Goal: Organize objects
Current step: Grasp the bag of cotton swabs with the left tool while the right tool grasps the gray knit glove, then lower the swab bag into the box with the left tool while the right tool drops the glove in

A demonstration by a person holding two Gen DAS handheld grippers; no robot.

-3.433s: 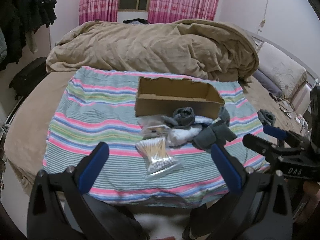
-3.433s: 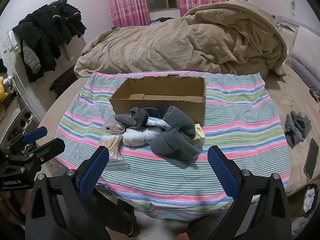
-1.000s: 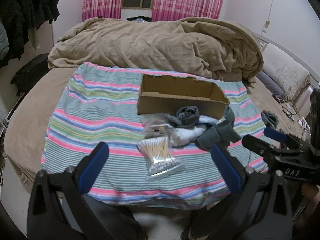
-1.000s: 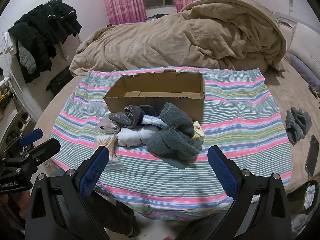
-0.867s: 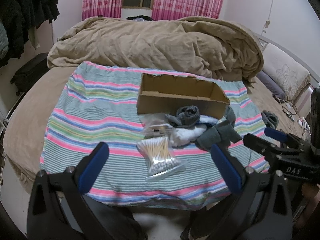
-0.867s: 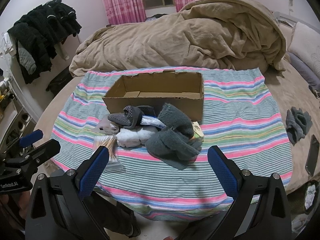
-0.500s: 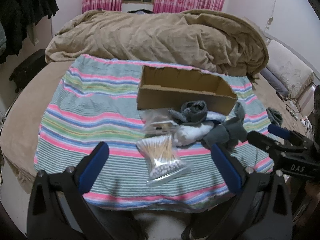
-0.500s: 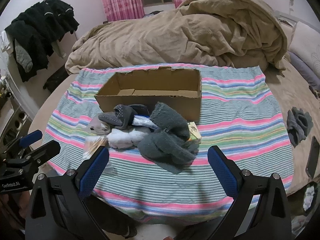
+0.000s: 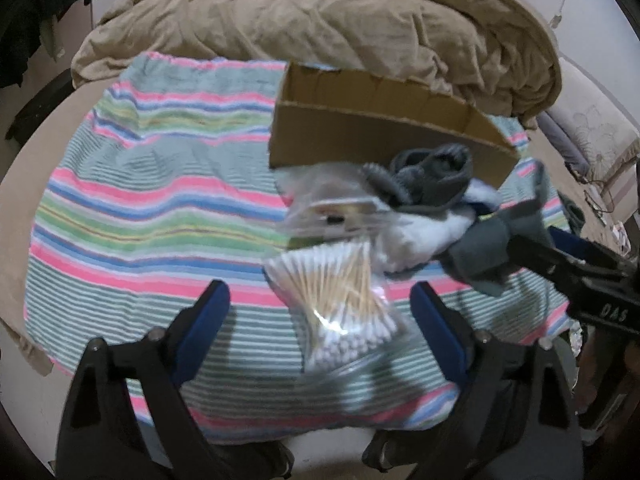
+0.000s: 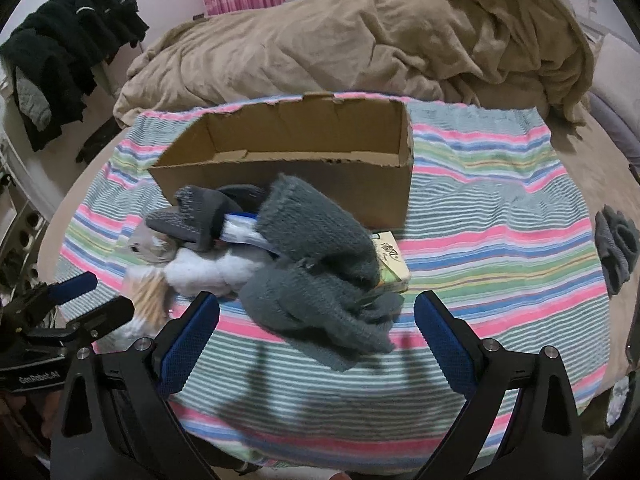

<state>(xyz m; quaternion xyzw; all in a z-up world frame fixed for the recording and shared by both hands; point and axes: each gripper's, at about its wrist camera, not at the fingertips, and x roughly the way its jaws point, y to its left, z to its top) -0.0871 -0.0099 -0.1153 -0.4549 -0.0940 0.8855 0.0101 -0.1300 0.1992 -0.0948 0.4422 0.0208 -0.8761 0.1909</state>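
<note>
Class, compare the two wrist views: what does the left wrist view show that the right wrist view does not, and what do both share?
Left only: the bag of cotton swabs seen whole, between the closing left gripper's pads, not yet pressed.
Right only: a small printed carton, a loose grey sock off the striped cloth, dark clothes hanging.
Both: cardboard box, grey socks pile, tan duvet.
</note>
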